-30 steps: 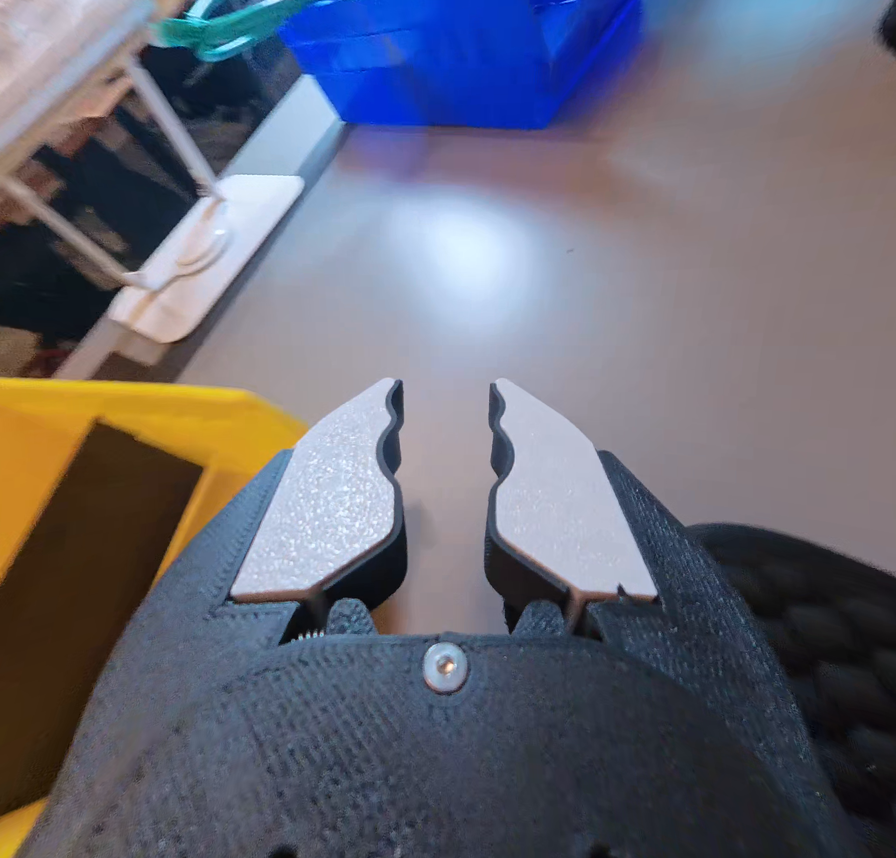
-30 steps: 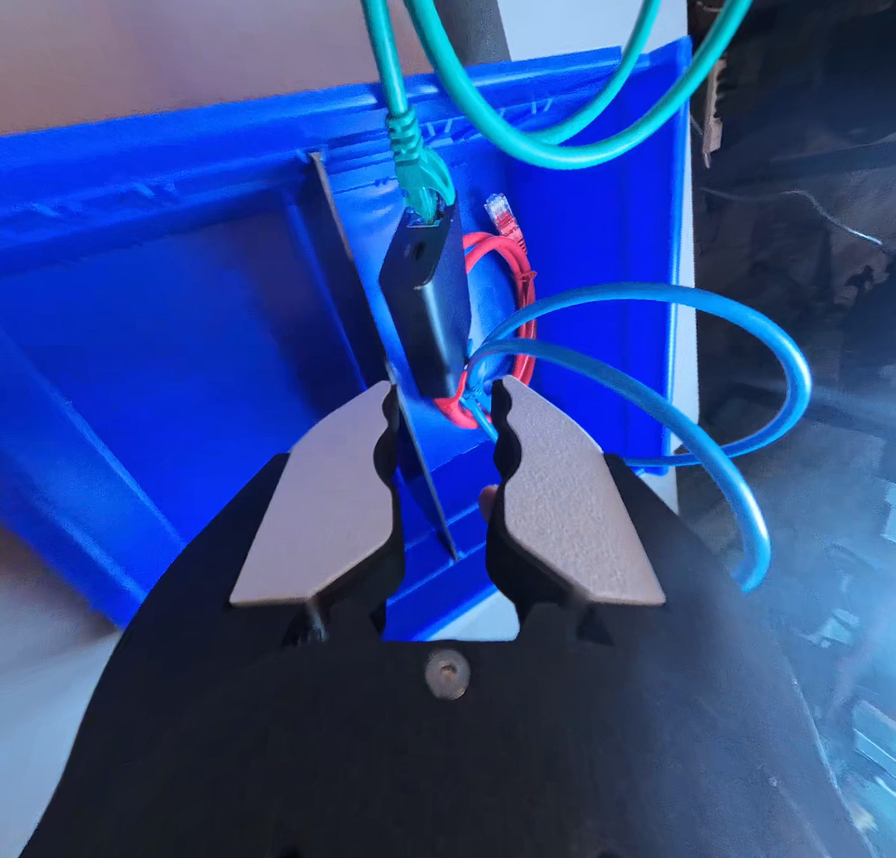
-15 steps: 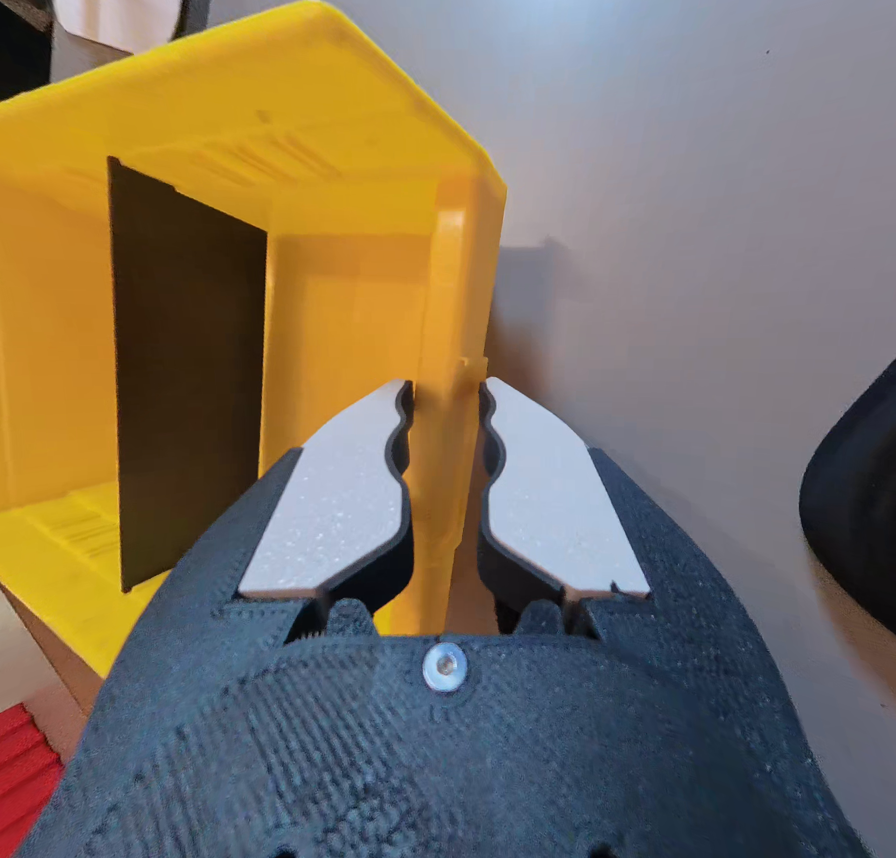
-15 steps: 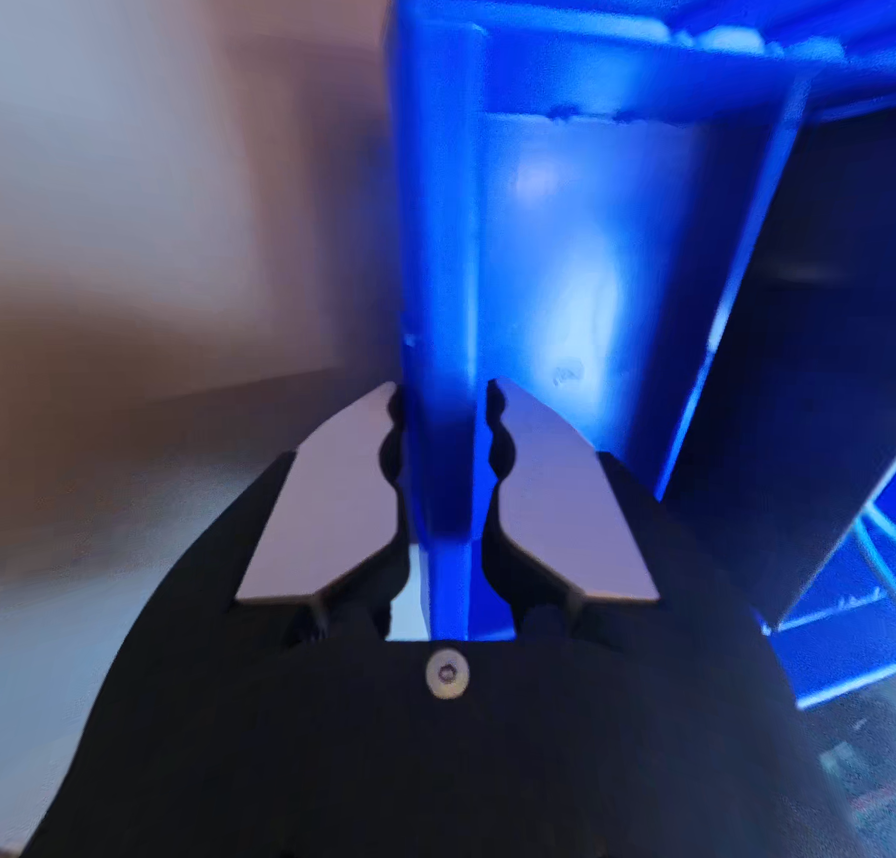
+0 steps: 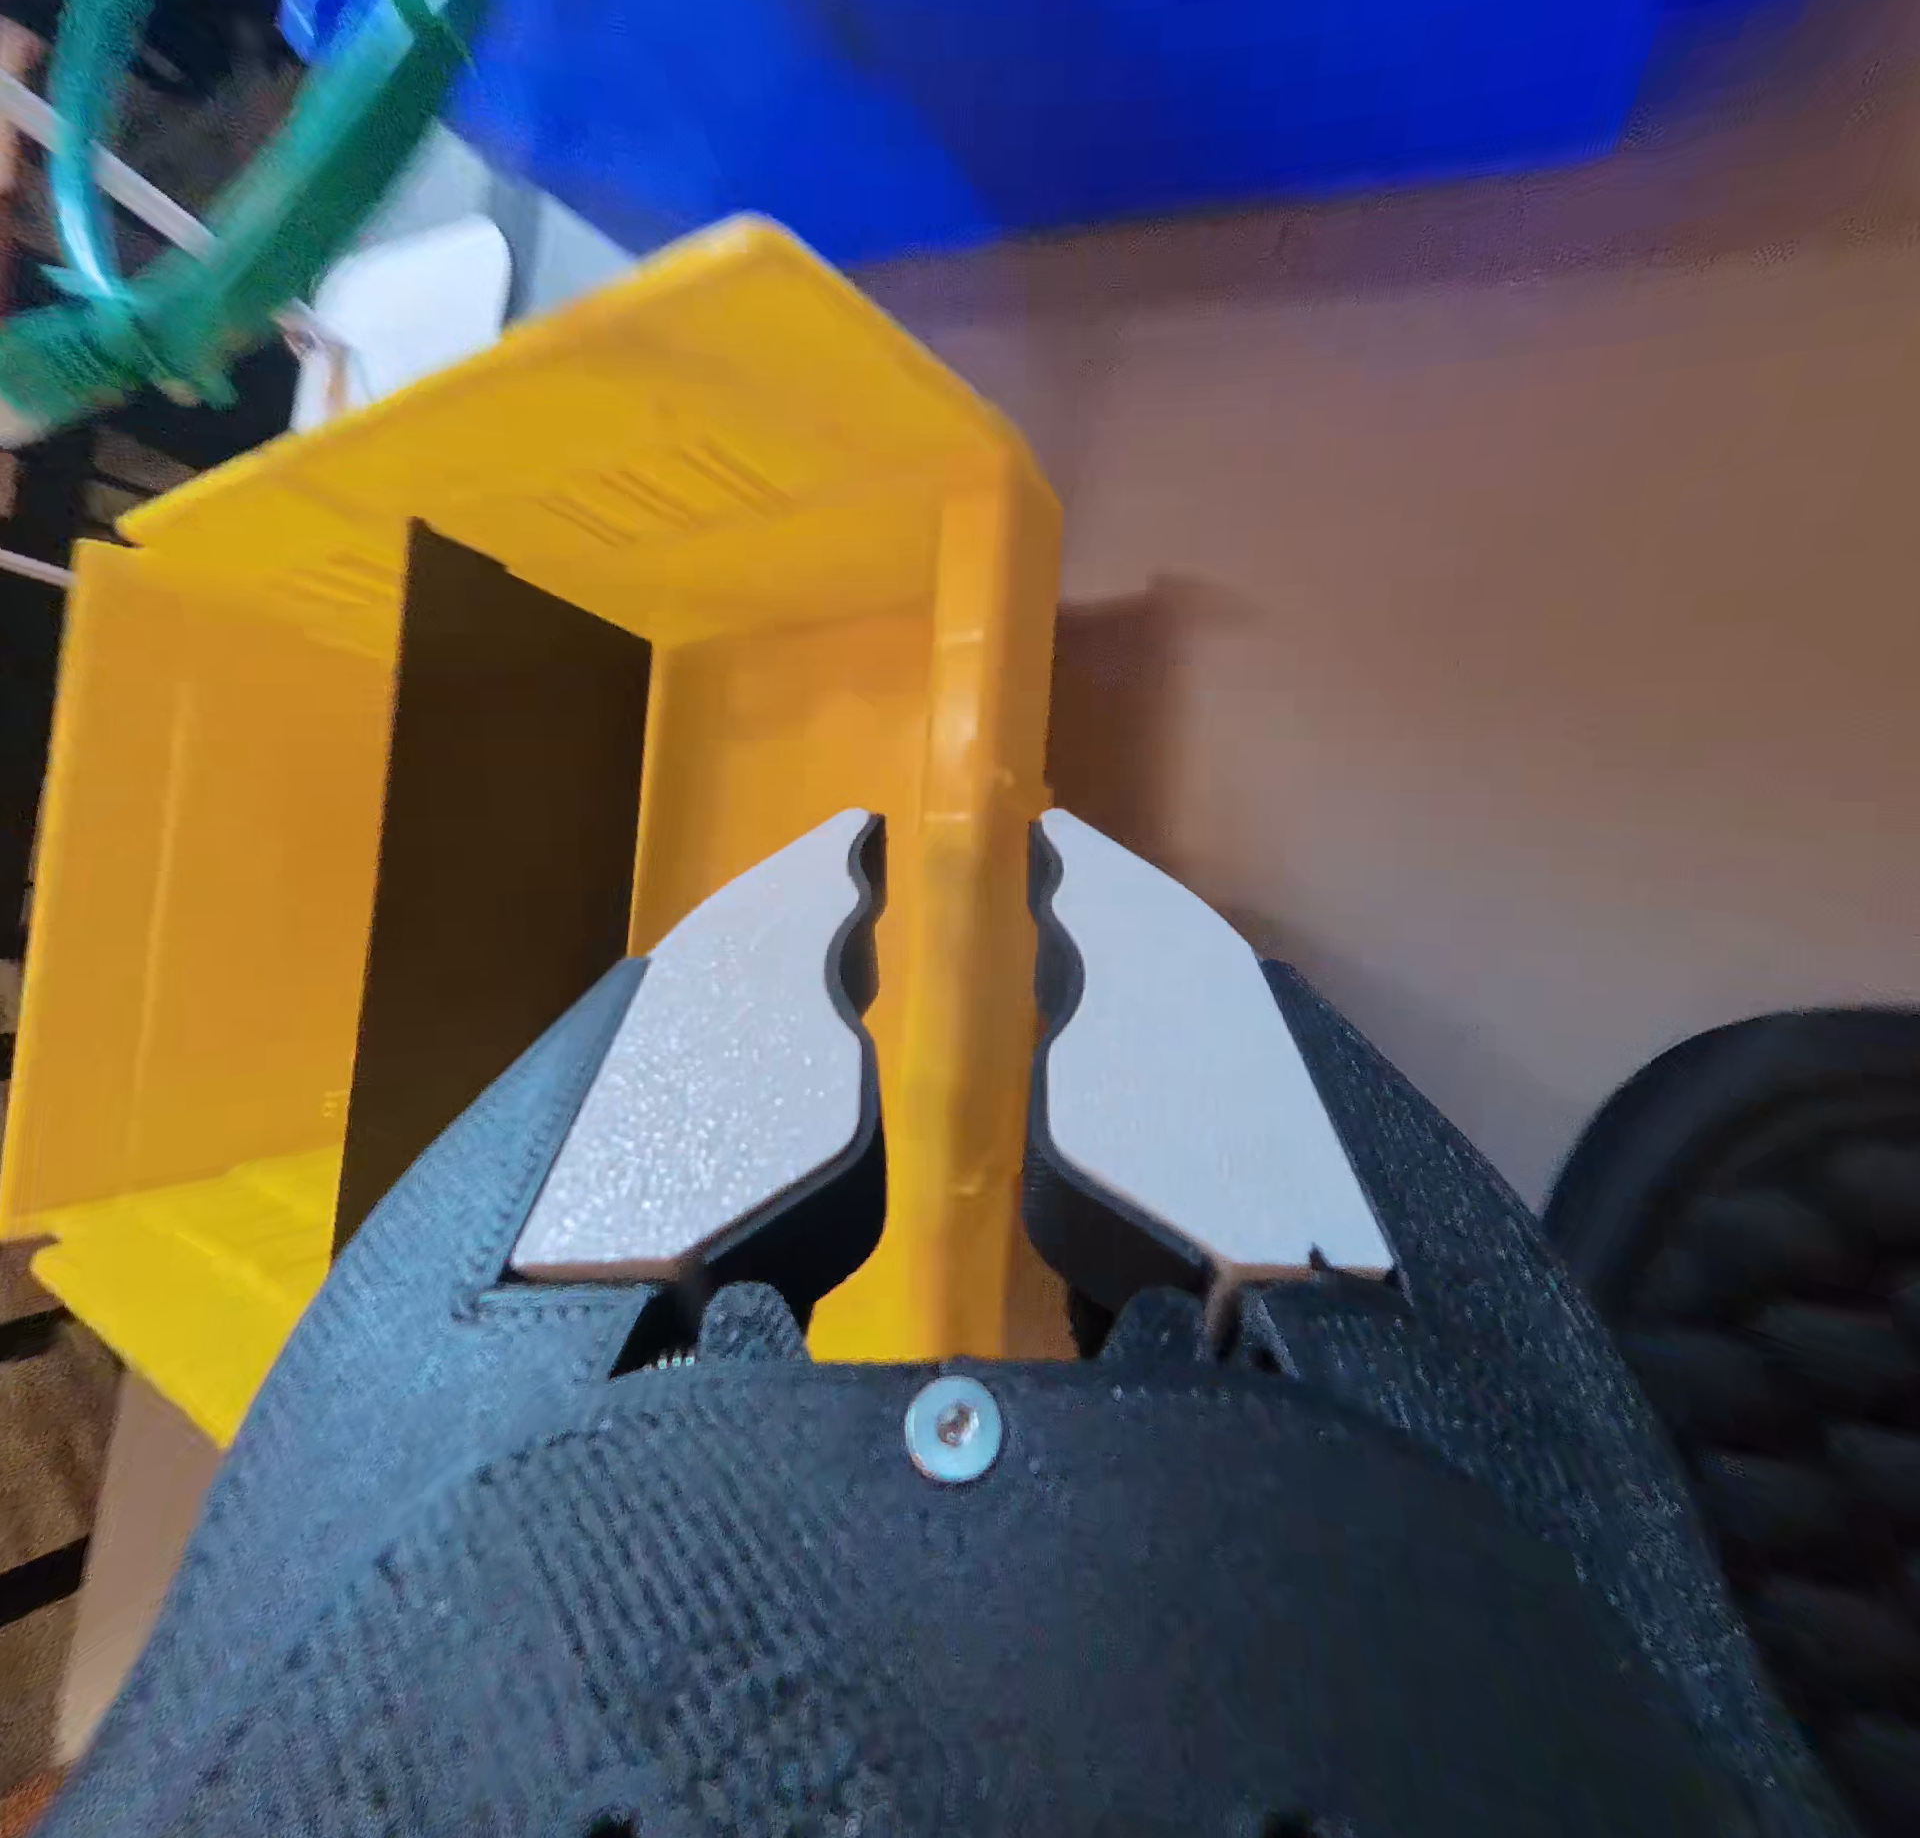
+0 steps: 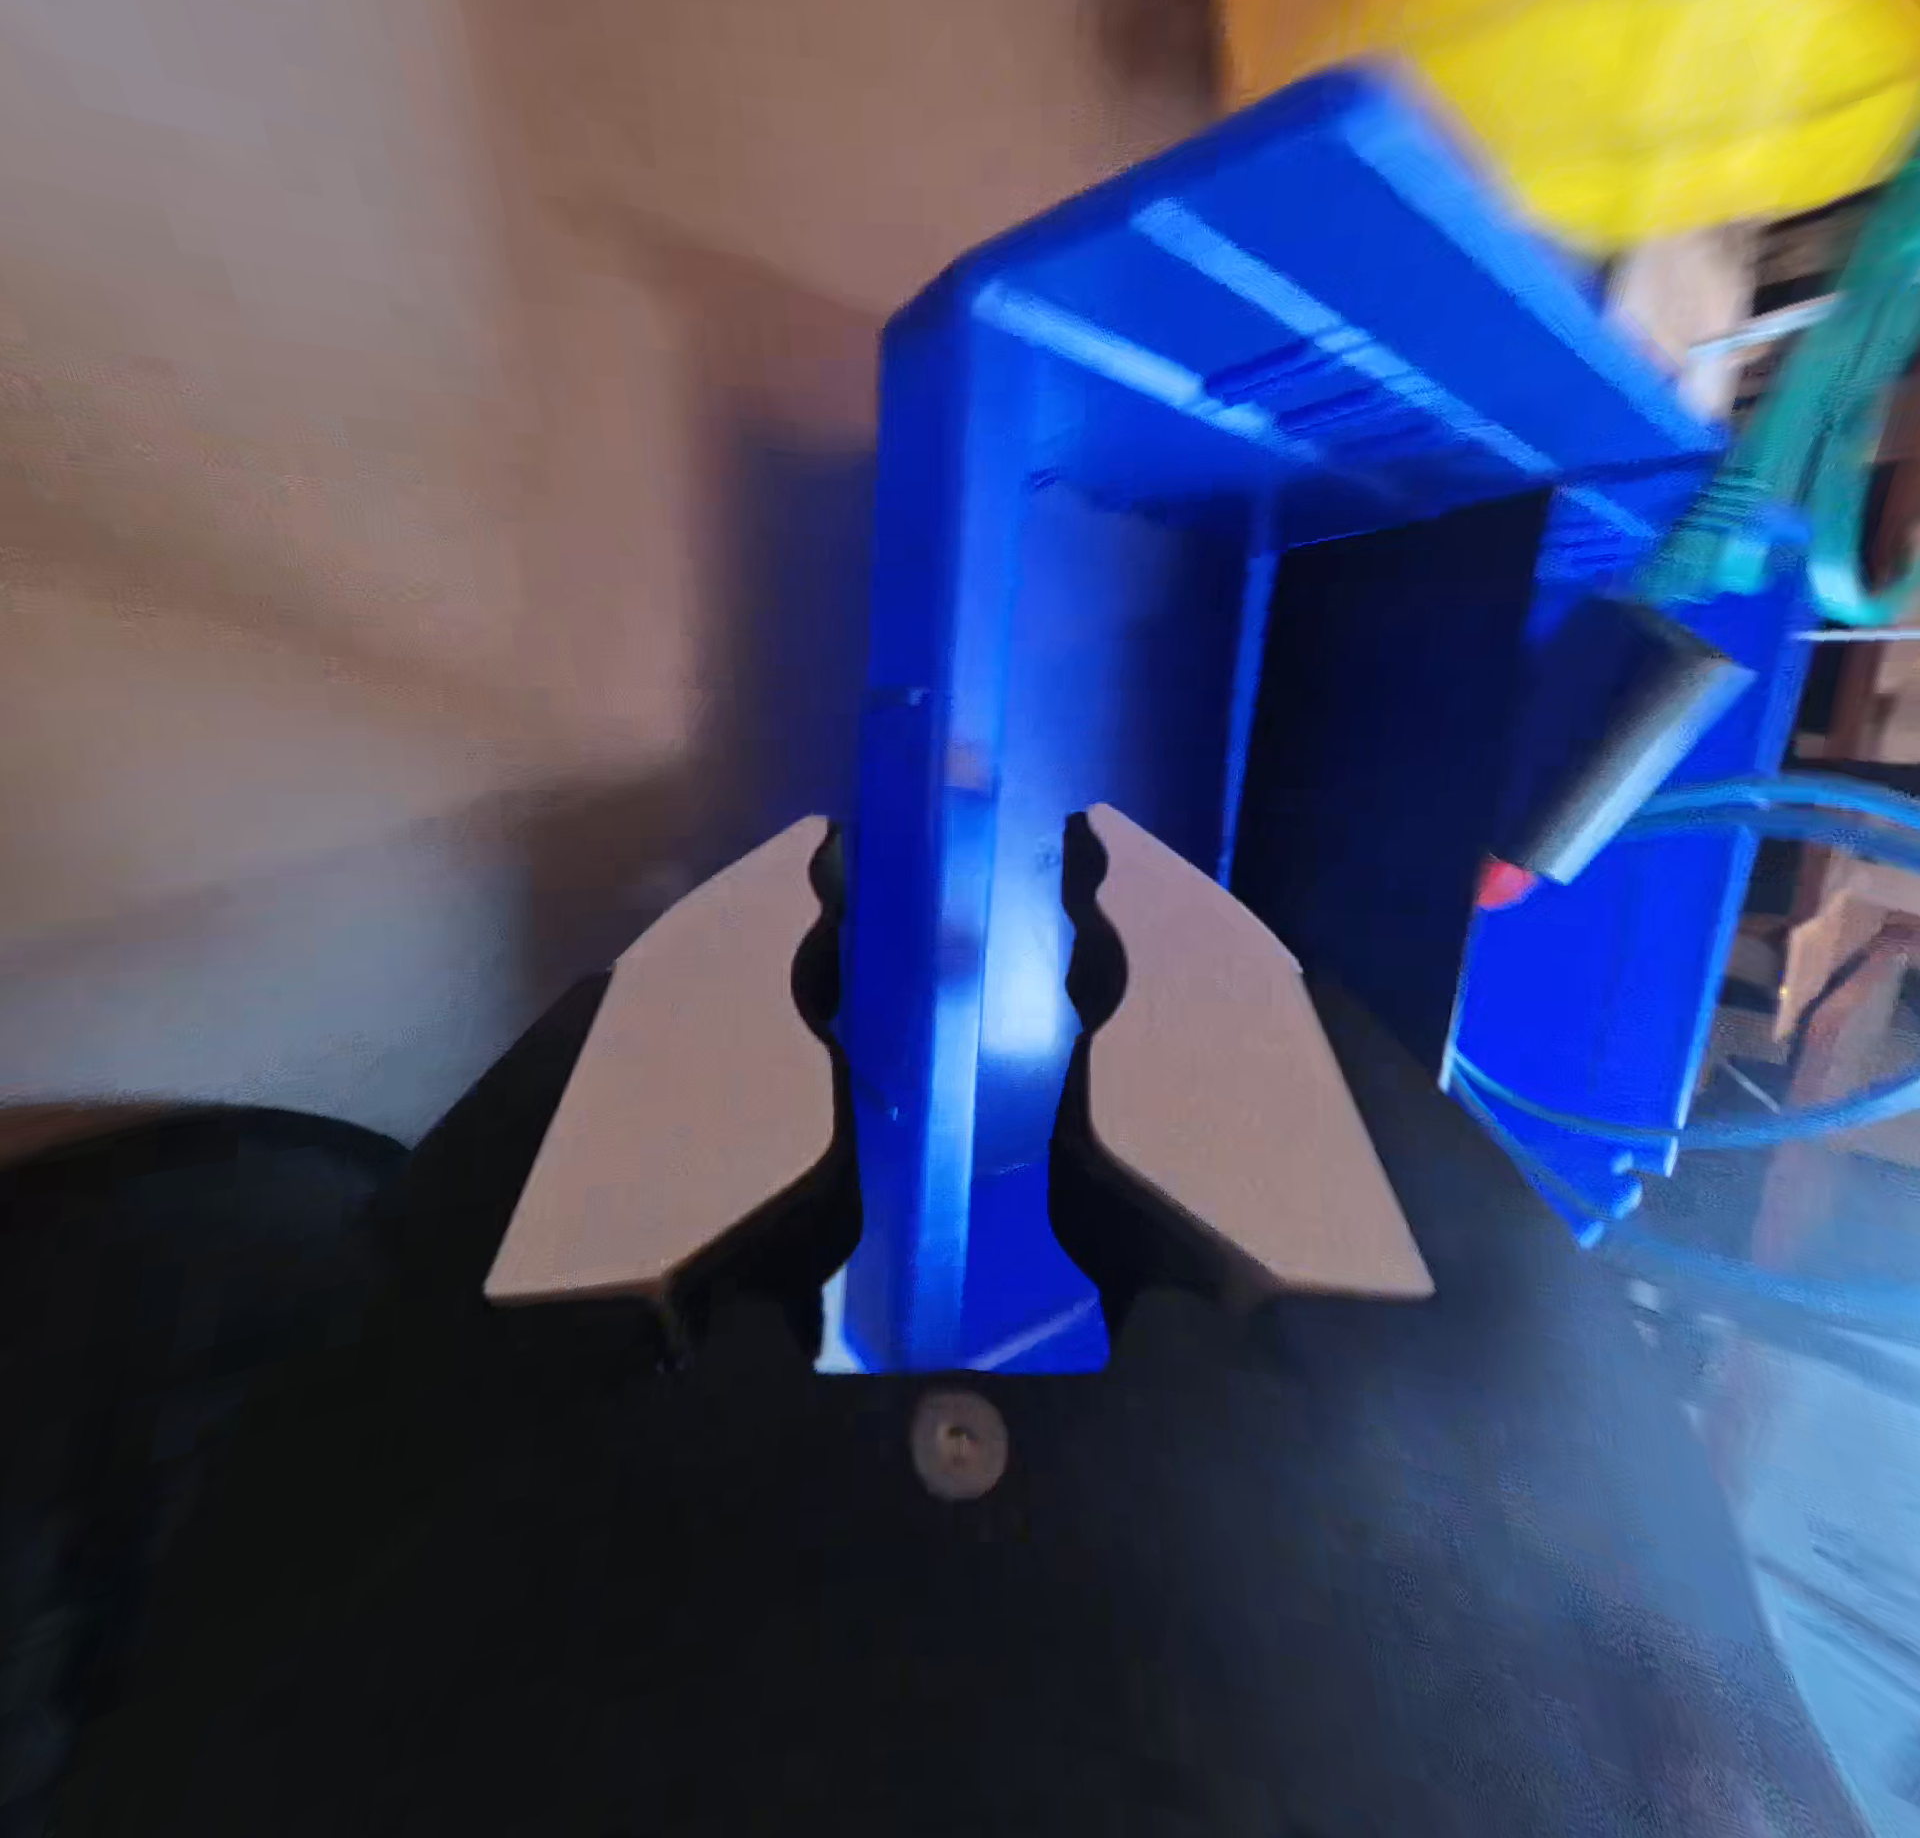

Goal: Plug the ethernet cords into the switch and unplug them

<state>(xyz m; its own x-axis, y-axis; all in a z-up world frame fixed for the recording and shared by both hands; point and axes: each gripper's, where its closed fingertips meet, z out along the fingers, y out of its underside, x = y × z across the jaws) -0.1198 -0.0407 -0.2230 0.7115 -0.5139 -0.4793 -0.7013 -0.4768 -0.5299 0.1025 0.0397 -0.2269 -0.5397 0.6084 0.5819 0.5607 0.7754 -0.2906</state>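
The blue bin (image 6: 1143, 500) is the thing to steer by. The right gripper (image 6: 951, 957) has its jaws set on either side of the bin's near wall, and they look pressed onto it, though the blur keeps me from swearing the pads (image 6: 1226, 1061) actually touch. The switch (image 6: 1631, 749), a dark slim box, sits inside the bin's far compartment, beyond the black divider (image 6: 1382, 749), off to the right of those jaws and further in. Its long axis runs slantwise, the upper end toward the green cord (image 6: 1870, 500), which appears to be plugged in there. Blue cord (image 6: 1766, 832) loops out past the switch's lower end, and a bit of red cord (image 6: 1507, 879) shows beside it.

Over on the other side, the left gripper (image 5: 956, 957) straddles the corner post of the yellow bin (image 5: 623, 500), jaws apart by about the post's width; whether they grip it I cannot tell. From there the blue bin lies ahead and above, smeared, with the green cord off to its left.

To my eye both are handling bins, not cords. The right one is the nearer to the switch, and would have to let go and swing rightward over the divider to reach a plug.
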